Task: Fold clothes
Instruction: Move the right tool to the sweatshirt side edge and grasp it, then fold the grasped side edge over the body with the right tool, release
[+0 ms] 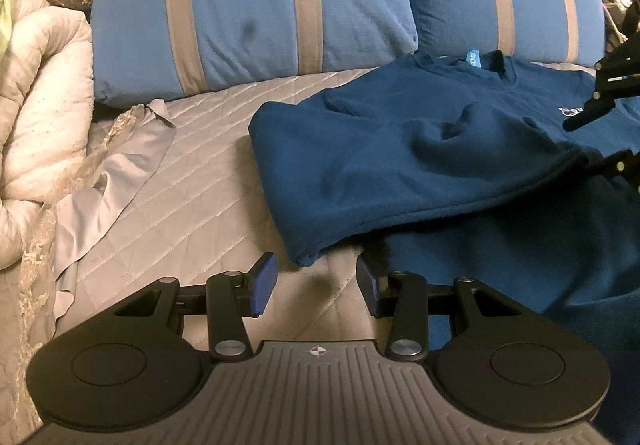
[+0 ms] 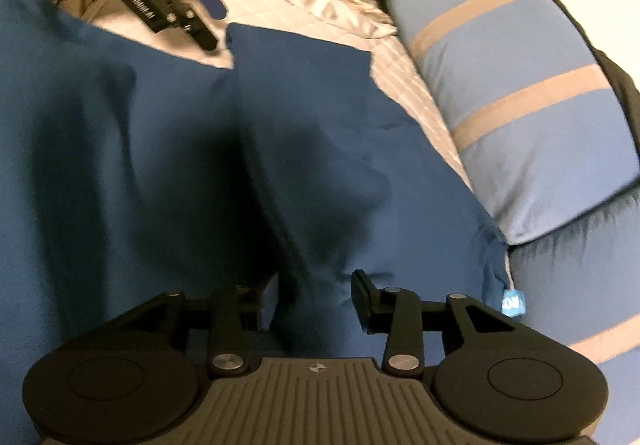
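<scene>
A dark blue T-shirt (image 1: 420,157) lies on the quilted grey bedspread (image 1: 208,165), its collar toward the pillows and one sleeve folded over its body. My left gripper (image 1: 316,285) is open and empty just short of the sleeve's near corner. My right gripper (image 2: 314,301) is open, its jaws either side of a raised fold of the shirt (image 2: 280,165) near the collar tag (image 2: 513,302). The right gripper also shows at the right edge of the left wrist view (image 1: 600,101). The left gripper shows in the right wrist view (image 2: 176,5), held by a hand.
Two blue pillows with grey stripes (image 1: 248,5) lie at the head of the bed. A bunched cream comforter (image 1: 36,85) sits at the left. A grey satin cloth (image 1: 116,173) lies on the bedspread left of the shirt.
</scene>
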The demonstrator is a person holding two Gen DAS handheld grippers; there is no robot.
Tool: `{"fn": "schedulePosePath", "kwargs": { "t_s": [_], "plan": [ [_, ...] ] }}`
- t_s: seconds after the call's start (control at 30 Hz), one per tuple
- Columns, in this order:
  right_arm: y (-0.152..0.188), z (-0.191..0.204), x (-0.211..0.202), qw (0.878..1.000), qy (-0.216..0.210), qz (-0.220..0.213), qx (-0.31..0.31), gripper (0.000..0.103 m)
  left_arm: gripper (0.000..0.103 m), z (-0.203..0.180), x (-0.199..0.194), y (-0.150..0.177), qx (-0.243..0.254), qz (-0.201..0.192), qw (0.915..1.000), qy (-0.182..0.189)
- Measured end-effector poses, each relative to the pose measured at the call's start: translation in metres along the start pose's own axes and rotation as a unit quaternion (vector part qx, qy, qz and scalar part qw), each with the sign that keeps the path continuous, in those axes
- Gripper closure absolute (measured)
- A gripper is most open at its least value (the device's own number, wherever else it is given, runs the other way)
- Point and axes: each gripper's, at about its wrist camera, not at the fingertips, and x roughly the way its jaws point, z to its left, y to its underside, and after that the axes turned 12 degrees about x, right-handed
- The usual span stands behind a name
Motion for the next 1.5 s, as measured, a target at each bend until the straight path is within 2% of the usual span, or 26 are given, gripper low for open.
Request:
{"fn": "schedulePosePath", "kwargs": {
  "t_s": [0.13,0.17,0.2,0.23,0.3,0.4,0.5,0.6,0.87,1.0,1.1,1.23,1.4,1.5],
  "plan": [
    [-0.006,-0.002,0.002,1.0,0.014,-0.005,0.0,0.063,0.06,0.002,0.004,0.0,-0.011,0.001,0.9999,-0.001],
    [-0.008,-0.003,0.003,1.0,0.017,-0.006,0.0,0.067,0.06,0.004,0.005,0.0,-0.016,0.0,0.9999,-0.001],
    [-0.009,-0.003,0.003,1.0,0.021,-0.008,0.0,0.081,0.06,0.005,0.006,-0.001,-0.023,-0.001,0.9997,0.001],
    [-0.011,-0.004,0.004,1.0,0.024,-0.009,0.0,0.088,0.06,0.007,0.007,-0.001,-0.03,-0.004,0.9996,0.002],
    [-0.014,-0.005,0.005,0.999,0.031,-0.011,-0.001,0.091,0.06,0.011,0.008,-0.002,-0.045,-0.011,0.9989,0.006],
    [-0.019,-0.008,0.004,0.999,0.049,-0.02,0.001,0.093,0.059,0.018,0.008,-0.004,-0.076,-0.03,0.9964,0.023],
    [-0.03,-0.018,-0.008,0.993,0.107,-0.057,0.009,0.094,0.057,0.026,0.009,-0.008,-0.123,-0.053,0.9901,0.041],
    [-0.038,-0.025,-0.019,0.983,0.161,-0.089,0.009,0.094,0.051,0.026,0.015,-0.016,-0.137,-0.056,0.9886,0.029],
    [-0.049,-0.049,-0.035,0.952,0.272,-0.134,0.031,0.094,0.051,0.013,0.036,-0.036,-0.126,-0.041,0.9911,0.011],
    [-0.045,-0.069,-0.039,0.943,0.302,-0.13,0.052,0.094,0.051,0.004,0.047,-0.042,-0.081,-0.013,0.9966,0.008],
    [-0.035,-0.084,-0.043,0.947,0.291,-0.111,0.074,0.094,0.051,-0.006,0.047,-0.044,-0.023,-0.001,0.9996,-0.013],
    [-0.011,-0.097,-0.039,0.964,0.238,-0.064,0.102,0.094,0.069,-0.015,0.039,-0.049,0.052,0.008,0.9955,-0.079],
    [0.022,-0.097,-0.025,0.976,0.158,-0.009,0.15,0.094,0.07,-0.024,0.039,-0.052,0.113,0.021,0.9869,-0.113],
    [0.035,-0.083,-0.023,0.975,0.158,0.002,0.157,0.094,0.07,-0.032,0.041,-0.052,0.135,0.026,0.9832,-0.12]
  ]
}}
